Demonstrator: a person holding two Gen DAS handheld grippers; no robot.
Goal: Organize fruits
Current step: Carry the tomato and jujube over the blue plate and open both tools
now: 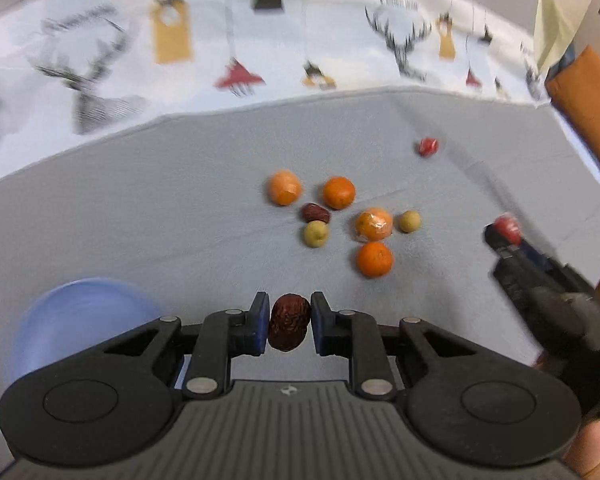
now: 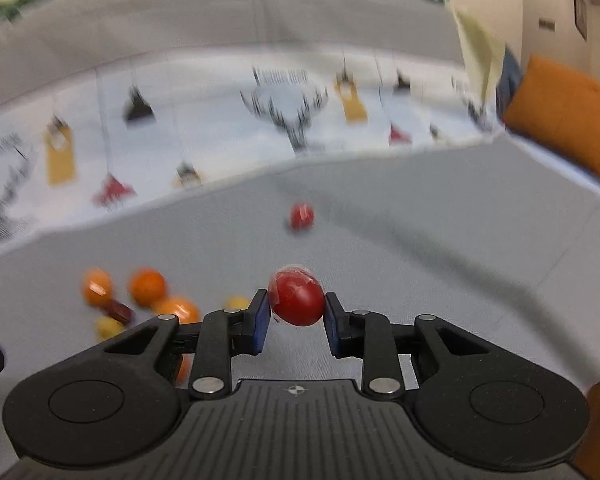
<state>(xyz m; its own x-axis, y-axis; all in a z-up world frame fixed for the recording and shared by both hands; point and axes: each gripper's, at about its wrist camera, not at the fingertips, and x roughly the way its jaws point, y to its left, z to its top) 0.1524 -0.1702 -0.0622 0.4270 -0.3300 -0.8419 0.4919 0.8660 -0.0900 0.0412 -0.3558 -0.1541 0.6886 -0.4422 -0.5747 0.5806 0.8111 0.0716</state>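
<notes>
Both wrist views look down across the same fruit cluster [image 1: 342, 216].

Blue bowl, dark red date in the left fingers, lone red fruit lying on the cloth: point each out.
Blue bowl [image 1: 80, 320], left wrist view, inner wall.
Dark red date [image 1: 289, 325], left wrist view, wrinkled middle.
Lone red fruit [image 2: 301, 216], right wrist view, centre.

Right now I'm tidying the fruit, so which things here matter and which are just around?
Job:
- date in left gripper
- red fruit in right gripper
- oranges
- blue bowl
- loose date

Around:
- orange cushion
- patterned cloth
</notes>
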